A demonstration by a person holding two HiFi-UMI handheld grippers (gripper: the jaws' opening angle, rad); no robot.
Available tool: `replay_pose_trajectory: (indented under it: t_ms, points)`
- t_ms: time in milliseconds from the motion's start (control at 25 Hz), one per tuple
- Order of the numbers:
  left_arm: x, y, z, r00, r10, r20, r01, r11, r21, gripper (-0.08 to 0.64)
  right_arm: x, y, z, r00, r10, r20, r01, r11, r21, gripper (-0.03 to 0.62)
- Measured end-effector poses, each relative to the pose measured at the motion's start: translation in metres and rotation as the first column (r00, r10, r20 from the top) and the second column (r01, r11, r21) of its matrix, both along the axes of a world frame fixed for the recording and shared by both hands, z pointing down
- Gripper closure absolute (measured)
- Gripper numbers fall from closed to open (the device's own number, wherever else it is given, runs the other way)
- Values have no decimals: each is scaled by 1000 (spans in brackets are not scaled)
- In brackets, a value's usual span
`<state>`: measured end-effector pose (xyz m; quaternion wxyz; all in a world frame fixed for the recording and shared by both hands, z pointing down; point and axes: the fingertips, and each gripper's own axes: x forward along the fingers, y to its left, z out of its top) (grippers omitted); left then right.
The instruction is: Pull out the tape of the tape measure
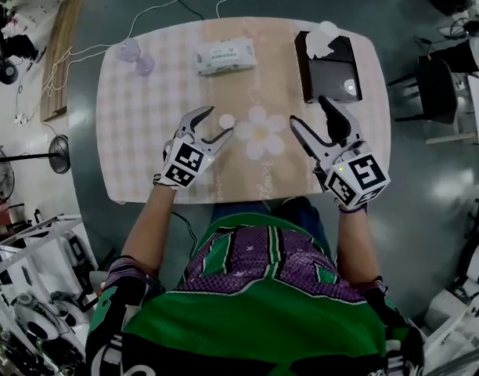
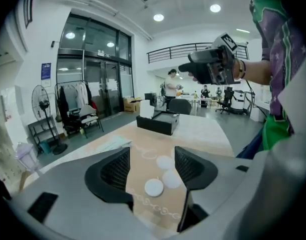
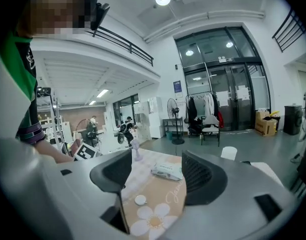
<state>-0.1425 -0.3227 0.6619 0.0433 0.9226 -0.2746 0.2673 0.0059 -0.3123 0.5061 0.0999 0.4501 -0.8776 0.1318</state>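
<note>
White tape measure [image 1: 226, 121] lies just off left gripper's [image 1: 221, 120] spread fingers [image 1: 194, 119] (right gripper's [image 1: 307, 110] likewise).

White disc [image 1: 226, 121] too small to identify.

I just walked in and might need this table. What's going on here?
A person in a green and purple jersey holds a two-jaw gripper in each hand over the table with the beige checked cloth. The left gripper and right gripper are both open and empty. A small white round disc, probably the tape measure, lies untouched on the cloth in line with the left gripper's jaws. No tape is pulled out yet.
</note>
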Motion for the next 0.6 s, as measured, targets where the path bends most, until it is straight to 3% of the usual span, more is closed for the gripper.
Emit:
replay_pose_trajectory:
  t_ms: [240,600]
  points:
    - [11,-4,55,996,52,71,-47,997,-63,277,0,-5,12,1000,16,-7,-16,1000,-22,291]
    - [17,-12,118,978,76,193,-51,990,-131,278,5,1,33,999,45,-11,-46,997,-64,296]
